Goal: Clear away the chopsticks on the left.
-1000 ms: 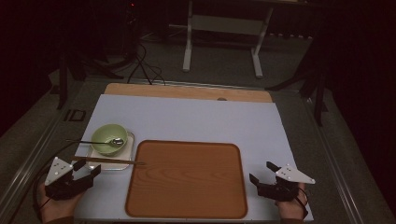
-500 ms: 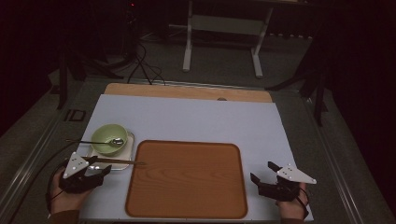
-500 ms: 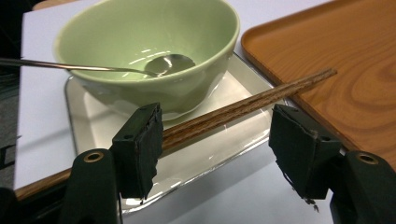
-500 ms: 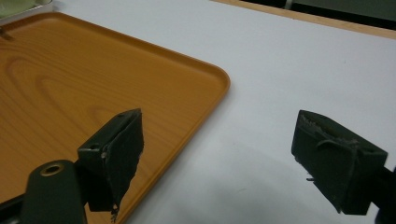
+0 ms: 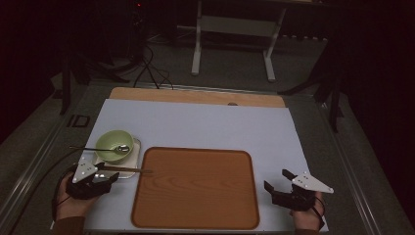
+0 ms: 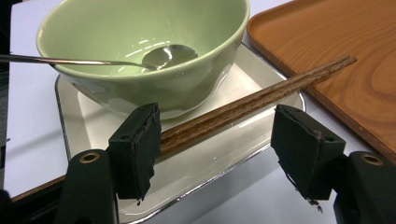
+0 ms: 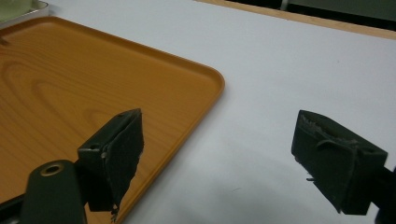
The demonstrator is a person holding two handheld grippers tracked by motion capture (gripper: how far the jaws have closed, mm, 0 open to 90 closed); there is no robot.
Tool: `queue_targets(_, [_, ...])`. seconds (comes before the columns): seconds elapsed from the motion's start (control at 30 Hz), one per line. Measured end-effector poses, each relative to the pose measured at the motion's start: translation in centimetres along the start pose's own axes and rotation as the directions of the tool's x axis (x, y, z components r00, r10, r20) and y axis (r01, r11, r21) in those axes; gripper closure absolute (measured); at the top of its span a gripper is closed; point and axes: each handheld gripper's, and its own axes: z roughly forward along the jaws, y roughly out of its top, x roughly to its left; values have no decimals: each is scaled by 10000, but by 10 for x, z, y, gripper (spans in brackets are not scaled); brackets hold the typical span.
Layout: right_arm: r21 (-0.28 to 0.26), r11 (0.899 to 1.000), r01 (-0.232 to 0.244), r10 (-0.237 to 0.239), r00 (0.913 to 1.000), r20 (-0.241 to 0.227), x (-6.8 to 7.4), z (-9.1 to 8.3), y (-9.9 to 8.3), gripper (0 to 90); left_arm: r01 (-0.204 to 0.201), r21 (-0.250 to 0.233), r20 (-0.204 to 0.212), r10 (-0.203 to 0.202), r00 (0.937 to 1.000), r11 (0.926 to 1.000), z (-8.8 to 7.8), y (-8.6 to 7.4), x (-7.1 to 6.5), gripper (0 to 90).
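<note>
A pair of dark wooden chopsticks (image 6: 243,106) lies across the rim of a small white metal tray (image 6: 93,121), tips over the edge of the brown wooden tray (image 5: 195,188). My left gripper (image 6: 217,140) is open and its jaws have just been opening. The chopsticks' thick end runs between them, against the left pad (image 6: 140,140) and well apart from the right one. In the high view the left gripper (image 5: 108,174) is at the near left by the chopsticks (image 5: 126,170). A green bowl (image 5: 114,144) with a metal spoon (image 6: 93,60) stands on the small tray. My right gripper (image 5: 277,179) is open and holds nothing.
The wooden tray (image 7: 93,84) takes up the near middle of the white table mat (image 5: 205,125), and its corner lies left of my right gripper (image 7: 219,140). Floor cables (image 5: 151,68) and a stand's legs (image 5: 230,49) lie beyond the table's far edge.
My left gripper has moved right and a little forward, from the table's near left edge up to the chopsticks' thick end. The chopsticks, bowl and right gripper have stayed put.
</note>
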Motion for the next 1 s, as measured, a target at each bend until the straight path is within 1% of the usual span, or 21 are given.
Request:
queue_targets(0.13, [3,10000,10,-10,10000,10,0,0,0,167,19,50,-5,-19,10000,10000,2,-1,1,329])
queue_targets(0.23, [0,10000,-9,9,10000,17,0,0,0,167,-49,122,-9,49,10000,9999,4,-1,1,326])
queue_targets(0.33, [3,10000,-20,20,10000,28,0,0,0,167,-129,153,-96,131,9999,9998,5,-1,1,322])
queue_targets(0.47, [8,10000,-8,8,10000,21,0,0,0,167,-133,149,-99,135,9999,9998,6,-1,1,314])
queue_targets(0.7, [-29,10000,-4,4,10000,58,0,0,0,167,-58,174,52,57,10000,9998,5,-1,2,315])
queue_targets(0.77, [-28,10000,4,-4,10000,71,0,-1,0,167,-80,229,97,77,9999,9997,5,-1,1,317])
queue_targets(0.8, [-47,10000,-11,11,10000,81,-1,-1,0,167,-113,349,167,107,9998,9993,6,-2,1,318])
queue_targets(0.93, [-45,10000,-15,16,10000,88,0,-1,0,167,-205,467,248,193,9995,9987,7,-2,-1,320])
queue_targets(1.0, [-47,10000,-30,30,9999,96,0,-1,0,167,-271,486,237,260,9994,9985,6,-2,-2,342])
